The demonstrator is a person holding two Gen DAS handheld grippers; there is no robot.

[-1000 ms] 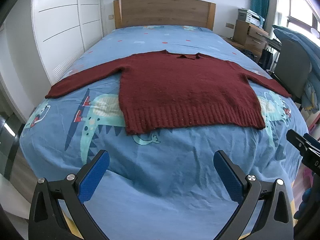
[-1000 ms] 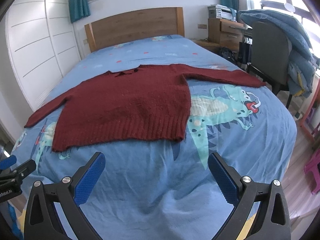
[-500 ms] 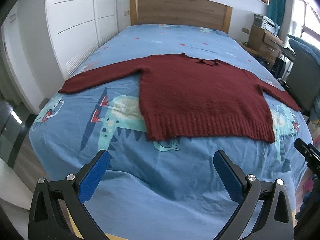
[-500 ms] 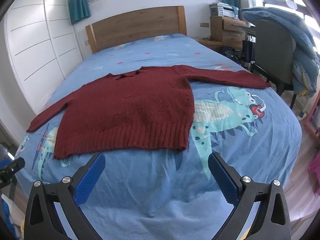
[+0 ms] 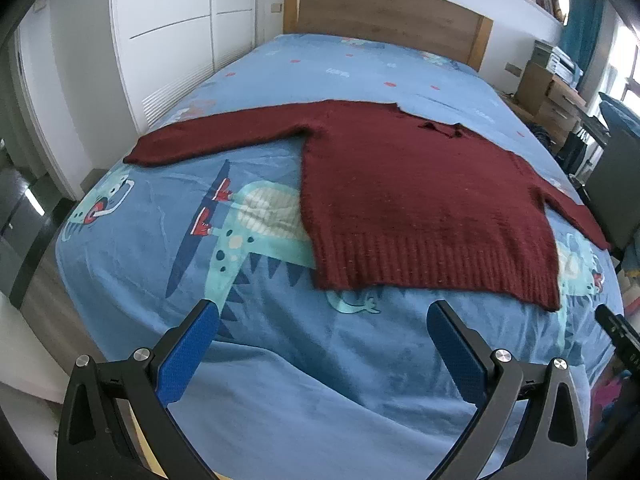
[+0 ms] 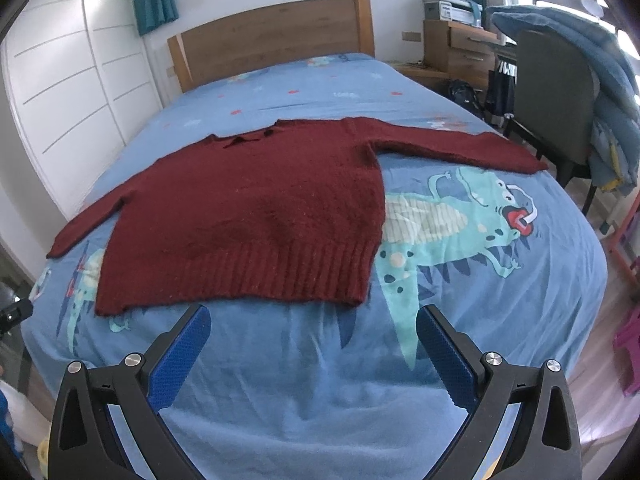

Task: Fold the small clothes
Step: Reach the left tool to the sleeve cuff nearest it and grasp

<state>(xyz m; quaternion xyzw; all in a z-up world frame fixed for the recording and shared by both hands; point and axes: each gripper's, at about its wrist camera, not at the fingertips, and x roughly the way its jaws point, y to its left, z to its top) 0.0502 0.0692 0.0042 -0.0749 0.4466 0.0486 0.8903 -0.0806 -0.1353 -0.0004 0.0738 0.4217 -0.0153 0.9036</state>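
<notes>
A dark red knitted sweater (image 5: 420, 200) lies flat on the blue dinosaur-print bed sheet (image 5: 280, 360), both sleeves spread out sideways and the ribbed hem toward me. It also shows in the right wrist view (image 6: 256, 216). My left gripper (image 5: 324, 312) is open and empty, hovering over the sheet just short of the hem's left corner. My right gripper (image 6: 314, 316) is open and empty, just short of the hem's right part. Part of the right gripper shows at the left wrist view's right edge (image 5: 620, 336).
A wooden headboard (image 6: 272, 40) stands at the far end. White wardrobe doors (image 5: 168, 40) line the left side. A chair (image 6: 552, 100) draped with blue bedding and a wooden drawer unit (image 6: 460, 48) stand to the right of the bed.
Both grippers have moved closer to the sweater's hem. The left view has swung leftward, so the sweater sits further right in it. Both grippers stay open.
</notes>
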